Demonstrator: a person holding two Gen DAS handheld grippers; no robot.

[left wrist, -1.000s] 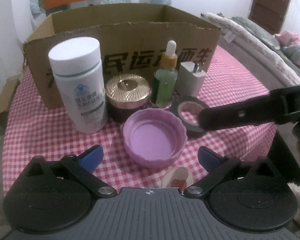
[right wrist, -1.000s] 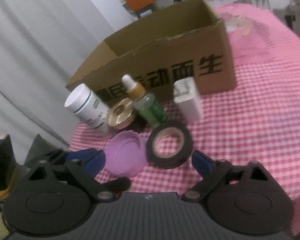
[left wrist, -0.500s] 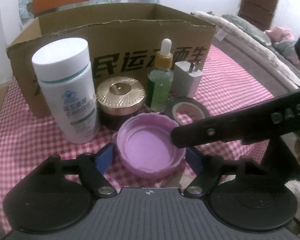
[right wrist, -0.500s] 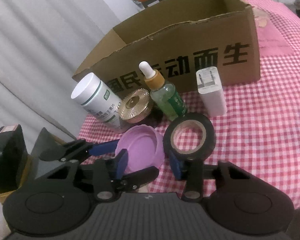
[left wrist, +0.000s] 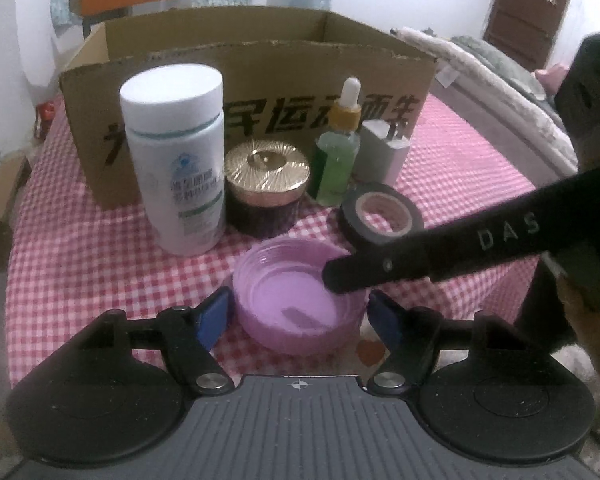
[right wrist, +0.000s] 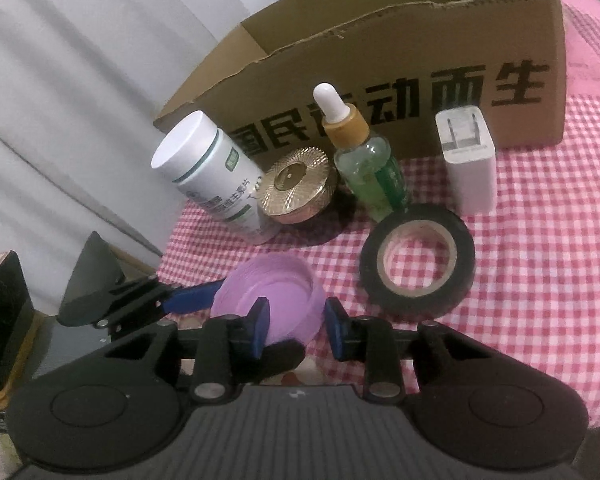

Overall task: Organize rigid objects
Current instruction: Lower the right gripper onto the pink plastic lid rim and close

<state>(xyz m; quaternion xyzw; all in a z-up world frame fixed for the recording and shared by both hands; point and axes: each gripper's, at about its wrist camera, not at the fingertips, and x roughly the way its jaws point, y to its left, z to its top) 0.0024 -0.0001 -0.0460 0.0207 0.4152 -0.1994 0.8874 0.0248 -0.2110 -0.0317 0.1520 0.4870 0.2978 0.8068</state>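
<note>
A purple plastic lid [left wrist: 296, 300] lies open side up near the table's front edge; it also shows in the right wrist view [right wrist: 272, 300]. My left gripper [left wrist: 300, 314] is open, its blue pads either side of the lid. My right gripper [right wrist: 294, 330] has one finger inside the lid and one outside, jaws narrowed over its right wall; whether they press it I cannot tell. A black tape roll [right wrist: 418, 266] lies flat to the right, also in the left wrist view [left wrist: 382, 214].
Behind stand a white pill bottle [left wrist: 176, 156], a gold-lidded jar [left wrist: 266, 188], a green dropper bottle [left wrist: 338, 152] and a white charger [left wrist: 384, 152]. An open cardboard box [left wrist: 260, 64] stands behind them on the pink checked cloth [left wrist: 80, 248].
My right gripper moved left from the tape roll to the purple lid and narrowed over its wall. My left gripper moved up so its pads flank the lid.
</note>
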